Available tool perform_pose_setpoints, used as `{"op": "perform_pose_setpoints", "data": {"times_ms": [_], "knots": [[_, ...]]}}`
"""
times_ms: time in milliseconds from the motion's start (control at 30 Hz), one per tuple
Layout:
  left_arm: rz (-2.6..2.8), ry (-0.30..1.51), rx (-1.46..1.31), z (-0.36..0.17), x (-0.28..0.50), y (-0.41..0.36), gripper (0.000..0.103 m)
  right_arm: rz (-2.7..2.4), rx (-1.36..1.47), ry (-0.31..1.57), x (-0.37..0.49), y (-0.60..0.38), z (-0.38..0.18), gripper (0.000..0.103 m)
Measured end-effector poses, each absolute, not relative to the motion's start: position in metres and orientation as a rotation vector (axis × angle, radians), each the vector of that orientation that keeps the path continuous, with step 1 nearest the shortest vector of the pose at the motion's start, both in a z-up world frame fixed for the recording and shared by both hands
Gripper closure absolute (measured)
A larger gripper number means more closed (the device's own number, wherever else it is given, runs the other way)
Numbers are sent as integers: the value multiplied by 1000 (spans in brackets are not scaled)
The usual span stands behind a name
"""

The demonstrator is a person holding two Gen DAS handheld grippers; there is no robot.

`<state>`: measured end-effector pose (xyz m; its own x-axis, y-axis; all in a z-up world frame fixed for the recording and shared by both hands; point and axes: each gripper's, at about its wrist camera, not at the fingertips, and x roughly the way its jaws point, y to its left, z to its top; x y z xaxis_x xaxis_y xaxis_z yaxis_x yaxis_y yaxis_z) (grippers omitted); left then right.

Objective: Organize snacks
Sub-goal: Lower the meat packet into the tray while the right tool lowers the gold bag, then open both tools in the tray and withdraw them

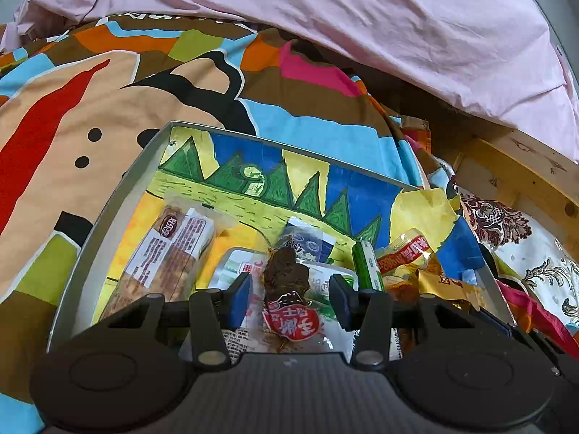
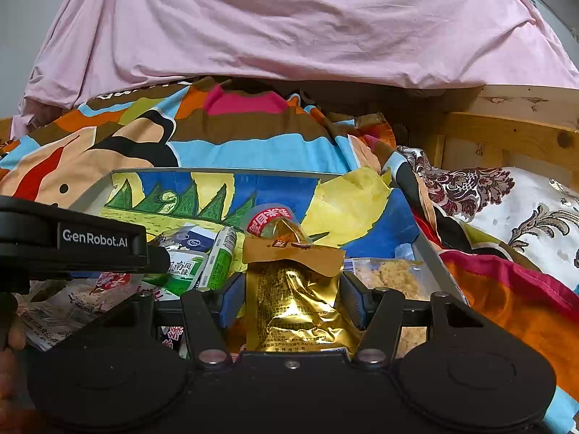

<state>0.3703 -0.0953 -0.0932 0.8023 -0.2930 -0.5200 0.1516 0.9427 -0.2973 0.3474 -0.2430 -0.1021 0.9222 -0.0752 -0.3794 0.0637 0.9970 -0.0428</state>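
Observation:
A grey-rimmed tray point(image 1: 108, 195) lined with a bright drawing lies on a bed and holds several snacks. My left gripper point(image 1: 291, 300) is shut on a clear packet of dark meat with a red label point(image 1: 286, 275), just above the tray's near end. My right gripper point(image 2: 292, 300) stands over the tray's right part, and a puffy gold packet point(image 2: 296, 296) fills the gap between its blue pads, touching both. A biscuit packet point(image 1: 170, 249), a green stick point(image 2: 220, 256) and a red-and-yellow packet point(image 2: 269, 218) lie in the tray. The left gripper's body point(image 2: 72, 242) crosses the right wrist view.
A colourful quilt point(image 1: 90, 108) lies beyond and left of the tray, with a pink sheet point(image 2: 289, 29) piled behind. A wooden bed frame point(image 2: 506, 137) and floral cloth point(image 2: 506, 209) are to the right. A hand point(image 2: 11, 332) shows at the left edge.

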Motion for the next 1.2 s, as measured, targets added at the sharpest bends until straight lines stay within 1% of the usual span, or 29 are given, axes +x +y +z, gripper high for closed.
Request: {"op": "perform_pose_setpoints", "data": {"times_ms": [233,333,500,733,833,1000,1133,1200], "knots": [[-245,600,-264,-93,371,-93,51,-65,-29,390,347,-244,-102,35],[-249,600,-270,-93,371,-92,47,-65,-24,390,347,-244,-102,31],[-251,598,-264,-93,370,-93,44,-65,-24,390,347,-244,-102,31],[-246,591,-267,-92,369,-93,31,-65,-23,386,347,-244,-101,28],[-242,594,-283,-91,369,-91,22,-64,-25,383,347,-244,-101,25],[-229,594,-318,-90,369,-85,17,-60,-34,365,344,-242,-98,19],[-220,598,-334,-87,369,-81,10,-58,-35,359,343,-241,-96,15],[-225,595,-345,-86,368,-79,8,-58,-30,356,343,-241,-95,13]]}}
